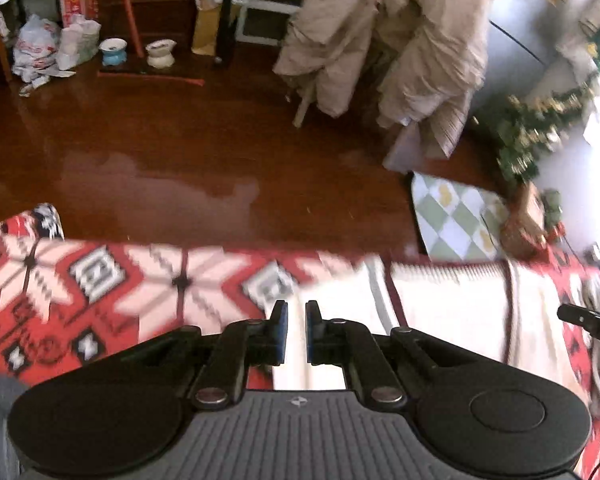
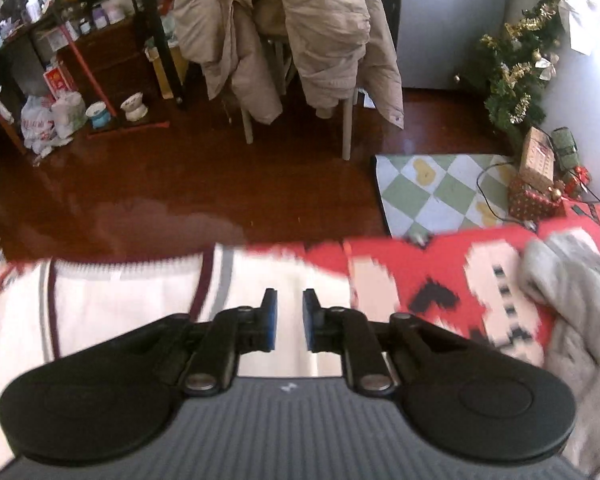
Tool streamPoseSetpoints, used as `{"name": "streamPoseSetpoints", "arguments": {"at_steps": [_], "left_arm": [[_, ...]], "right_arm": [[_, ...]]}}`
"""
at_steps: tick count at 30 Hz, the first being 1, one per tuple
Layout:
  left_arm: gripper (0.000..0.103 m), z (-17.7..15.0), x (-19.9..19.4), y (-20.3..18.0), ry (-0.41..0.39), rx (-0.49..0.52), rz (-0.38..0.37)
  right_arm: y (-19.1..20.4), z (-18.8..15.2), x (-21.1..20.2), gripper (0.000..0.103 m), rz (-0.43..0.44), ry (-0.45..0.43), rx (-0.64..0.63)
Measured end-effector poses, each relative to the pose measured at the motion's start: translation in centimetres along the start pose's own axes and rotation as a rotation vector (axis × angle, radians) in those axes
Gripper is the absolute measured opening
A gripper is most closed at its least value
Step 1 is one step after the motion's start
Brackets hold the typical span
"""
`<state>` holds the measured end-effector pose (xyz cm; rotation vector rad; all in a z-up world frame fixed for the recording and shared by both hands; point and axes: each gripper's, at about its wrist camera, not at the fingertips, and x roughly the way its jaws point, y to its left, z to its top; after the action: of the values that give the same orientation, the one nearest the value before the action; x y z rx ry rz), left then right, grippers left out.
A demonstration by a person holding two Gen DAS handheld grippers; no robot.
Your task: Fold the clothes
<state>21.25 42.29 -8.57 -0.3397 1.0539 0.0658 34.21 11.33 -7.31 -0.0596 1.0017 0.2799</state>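
Observation:
A cream garment [image 1: 440, 304] [image 2: 120, 304] with maroon and grey stripes lies flat on a red patterned blanket [image 1: 80, 280] [image 2: 400, 264]. My left gripper [image 1: 297, 330] hovers over the garment's left part. Its blue pads stand almost together and hold nothing. My right gripper [image 2: 289, 320] hangs over the garment's right edge with its pads a little apart and no cloth between them. Its black finger [image 1: 588, 322] shows at the right edge of the left wrist view. A crumpled grey garment [image 2: 572, 304] lies on the blanket to the right.
Beyond the blanket's far edge is a glossy wooden floor [image 2: 220, 184]. A beige coat [image 2: 292, 32] hangs over a chair. A green checked mat [image 2: 432, 188], wrapped gift boxes [image 2: 534, 196] and a small decorated tree [image 2: 516, 72] stand at the right. Pet bowls [image 2: 100, 114] and bags sit far left.

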Motion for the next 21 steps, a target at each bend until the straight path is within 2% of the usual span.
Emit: {"name": "streamPoseSetpoints", "arguments": {"at_steps": [3,5,9,12,16,19,21], "left_arm": [[0.007,-2.9,-1.5,-1.0,0.059,0.022,-0.051],[0.007,-5.4,-1.9,-1.7,0.107,0.055,-0.058],[0.007,-9.8,-2.3,-2.0,0.176,0.109,-0.012],[0.005,-11.7,-3.3,-0.9,0.169,0.127,0.016],[0.005,-12.8,-4.7,0.7,0.184,0.090,0.058],[0.004,-13.6,-5.7,1.3,0.184,0.050,0.099],[0.004,-13.7,-6.3,0.9,0.165,0.032,0.138]], "right_arm": [[-0.5,-3.0,-2.4,0.016,-0.011,0.035,-0.013],[-0.9,-5.7,-3.9,0.016,-0.021,0.070,-0.001],[-1.7,-10.2,-5.5,0.016,-0.050,0.144,0.048],[-2.5,-12.5,-5.9,0.016,-0.081,0.156,0.068],[-4.0,-14.1,-7.0,0.016,-0.117,0.138,0.061],[-5.9,-14.7,-7.5,0.015,-0.084,0.133,0.073],[-6.1,-14.7,-7.8,0.014,-0.081,0.145,0.022]]}}
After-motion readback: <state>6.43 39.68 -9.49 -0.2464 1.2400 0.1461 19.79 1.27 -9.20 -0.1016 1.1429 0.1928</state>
